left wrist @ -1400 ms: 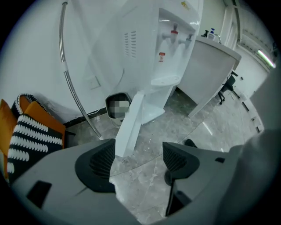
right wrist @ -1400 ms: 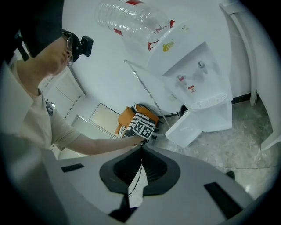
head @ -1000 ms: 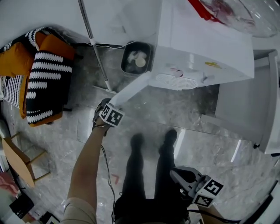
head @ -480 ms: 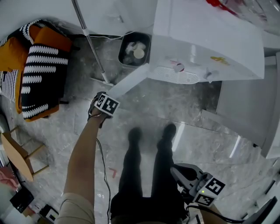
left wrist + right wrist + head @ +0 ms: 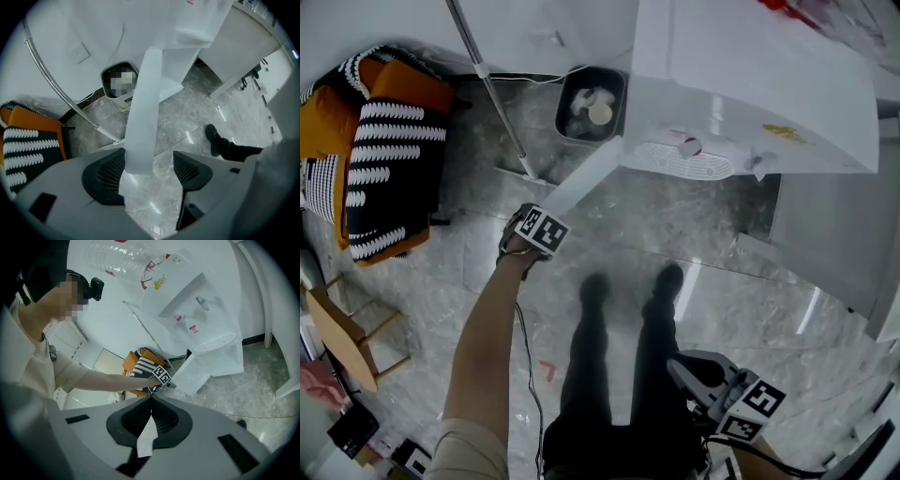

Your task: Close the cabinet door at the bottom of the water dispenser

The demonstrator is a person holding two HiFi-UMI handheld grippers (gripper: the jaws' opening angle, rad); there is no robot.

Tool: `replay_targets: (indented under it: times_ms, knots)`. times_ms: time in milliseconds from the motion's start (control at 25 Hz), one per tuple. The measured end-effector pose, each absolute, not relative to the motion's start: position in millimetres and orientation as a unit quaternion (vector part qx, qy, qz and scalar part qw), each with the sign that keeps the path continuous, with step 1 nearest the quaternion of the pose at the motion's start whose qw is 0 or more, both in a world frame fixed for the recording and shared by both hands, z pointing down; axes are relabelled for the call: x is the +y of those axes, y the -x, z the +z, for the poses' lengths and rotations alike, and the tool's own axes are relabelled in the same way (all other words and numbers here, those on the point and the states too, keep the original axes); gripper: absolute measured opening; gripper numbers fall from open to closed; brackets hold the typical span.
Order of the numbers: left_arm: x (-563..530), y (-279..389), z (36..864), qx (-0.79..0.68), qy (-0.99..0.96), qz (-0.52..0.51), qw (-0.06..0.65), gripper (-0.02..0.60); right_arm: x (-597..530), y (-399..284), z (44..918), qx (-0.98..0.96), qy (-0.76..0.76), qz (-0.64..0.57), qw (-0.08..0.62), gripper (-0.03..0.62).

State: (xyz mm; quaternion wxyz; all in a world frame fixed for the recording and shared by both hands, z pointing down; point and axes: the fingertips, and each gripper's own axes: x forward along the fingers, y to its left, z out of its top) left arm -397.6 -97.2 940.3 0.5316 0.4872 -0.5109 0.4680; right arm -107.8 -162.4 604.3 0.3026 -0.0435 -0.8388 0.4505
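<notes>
The white water dispenser (image 5: 750, 84) stands at the top right, and its bottom cabinet door (image 5: 581, 178) swings out open toward the lower left. My left gripper (image 5: 536, 234) points straight down over the door's outer end. In the left gripper view the door's top edge (image 5: 143, 122) runs between the jaws of my open left gripper (image 5: 149, 171), close against the left pad (image 5: 108, 174) and clear of the right one. My right gripper (image 5: 686, 371) hangs low at the bottom right beside the person's legs, with my right gripper (image 5: 150, 416) shut and far from the dispenser.
A dark waste bin (image 5: 591, 117) sits left of the dispenser, with a metal pole (image 5: 487, 84) leaning beside it. An orange chair with striped cushions (image 5: 384, 141) is at the left, a wooden stool (image 5: 342, 337) below it. A white cabinet (image 5: 834, 234) stands at the right.
My left gripper has sunk a little over the door's outer end. The door stands at the same open angle. The right gripper has stayed put.
</notes>
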Motion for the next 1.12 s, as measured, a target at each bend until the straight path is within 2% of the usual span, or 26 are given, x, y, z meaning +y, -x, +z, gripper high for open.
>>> replay_targets:
  times_ms: [160,520,1120]
  knots:
    - [-100.3,398.6,941.7,-0.541,-0.478,0.439,0.535,0.301,-160.3,108.2,607.2,-0.837,0.044,0.452,0.305,0.015]
    - [-97.6,394.6,942.4,-0.531,-0.481,0.462,0.523,0.301,-159.7,110.8,610.7,-0.836,0.041,0.458,0.299,0.015]
    - [-107.7,332.7,950.2,-0.519,-0.492,0.449,0.535,0.301,-175.6,81.9,616.5,-0.837,0.016,0.469,0.282,0.015]
